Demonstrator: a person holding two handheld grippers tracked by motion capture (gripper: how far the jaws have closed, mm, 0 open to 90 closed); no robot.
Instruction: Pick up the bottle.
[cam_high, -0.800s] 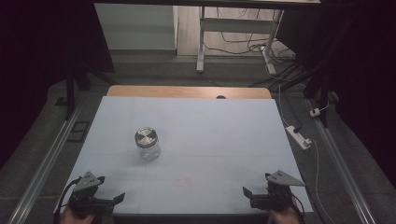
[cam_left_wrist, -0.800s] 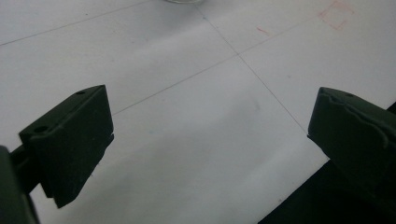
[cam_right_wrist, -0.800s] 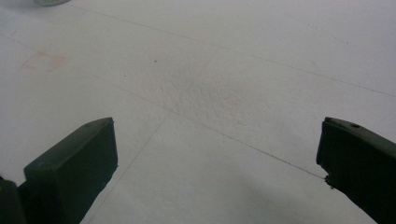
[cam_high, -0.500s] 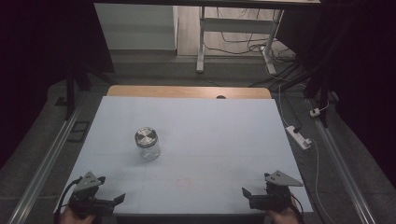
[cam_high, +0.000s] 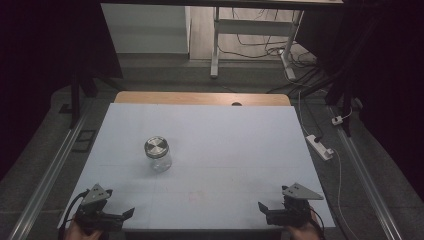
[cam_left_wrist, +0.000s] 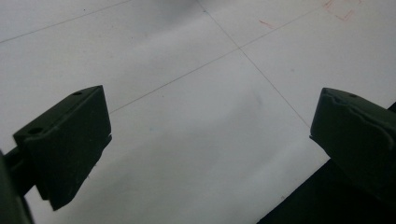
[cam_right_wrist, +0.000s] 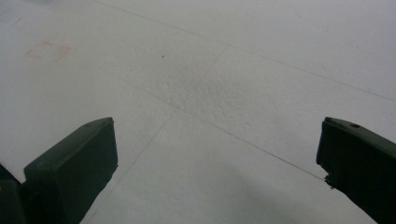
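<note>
Glass jar with a metal screw lid stands upright on the pale blue table sheet, left of centre, roughly at 10 o'clock from the sheet's middle. Lid is on and looks seated flat. Nothing else stands on the sheet; a faint reddish mark lies near the front edge.

Left gripper sits at the front-left corner, about 7 o'clock, held low in a hand at the table edge. Jaws stand wide apart with nothing between them; the left gripper view shows bare sheet in the gap and the table's front edge at lower right. The jar lies at about 1 o'clock from this gripper, well apart.

Right gripper sits at the front-right corner, about 5 o'clock, jaws likewise spread wide and empty; its own view shows bare sheet crossed by thin seam lines. The jar is at about 10 o'clock from it, farther off than from the left one.

Judgement: both tools are parked at the near corners, open, as a ready stance before any reach. The jar being nearer the left side suggests the left gripper would steady the glass body while the right takes the lid, though this is only a reading of the layout.
</note>
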